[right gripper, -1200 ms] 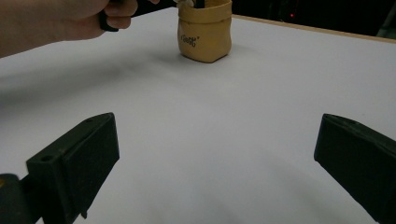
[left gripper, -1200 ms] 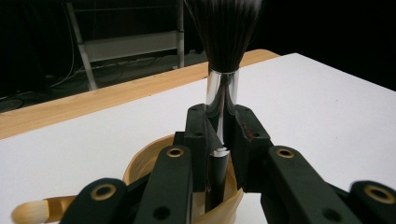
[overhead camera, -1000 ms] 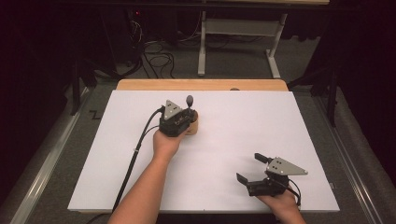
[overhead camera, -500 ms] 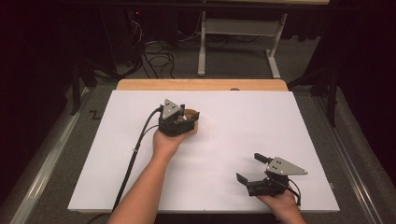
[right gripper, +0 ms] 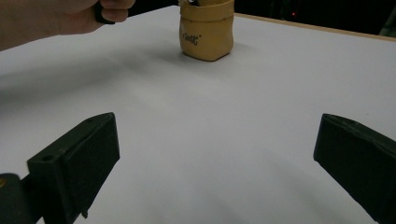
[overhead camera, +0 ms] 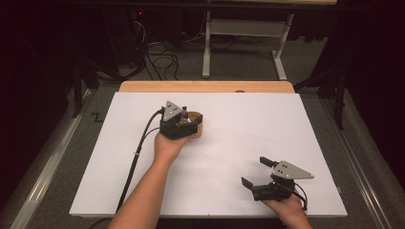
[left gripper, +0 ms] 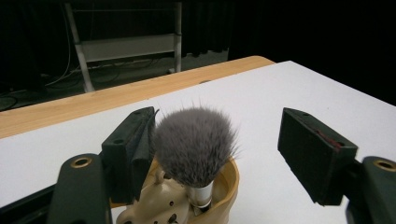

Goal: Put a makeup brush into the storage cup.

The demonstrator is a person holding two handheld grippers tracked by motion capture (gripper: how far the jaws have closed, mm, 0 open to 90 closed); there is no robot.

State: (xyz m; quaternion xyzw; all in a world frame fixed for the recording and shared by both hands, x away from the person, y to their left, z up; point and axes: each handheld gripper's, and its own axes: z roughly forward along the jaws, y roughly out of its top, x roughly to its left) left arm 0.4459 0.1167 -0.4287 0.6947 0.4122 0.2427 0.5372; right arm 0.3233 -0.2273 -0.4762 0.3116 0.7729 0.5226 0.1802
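From above, my left gripper hung over the tan pot on the white counter, while my right gripper rested near the front edge, jaws spread and empty. Along the left gripper's jaws, the brush stood bristles-up in the pot, the jaws just opened, released around it: delivery apparently done, withdrawal remaining. The right gripper's camera showed the pot well ahead.
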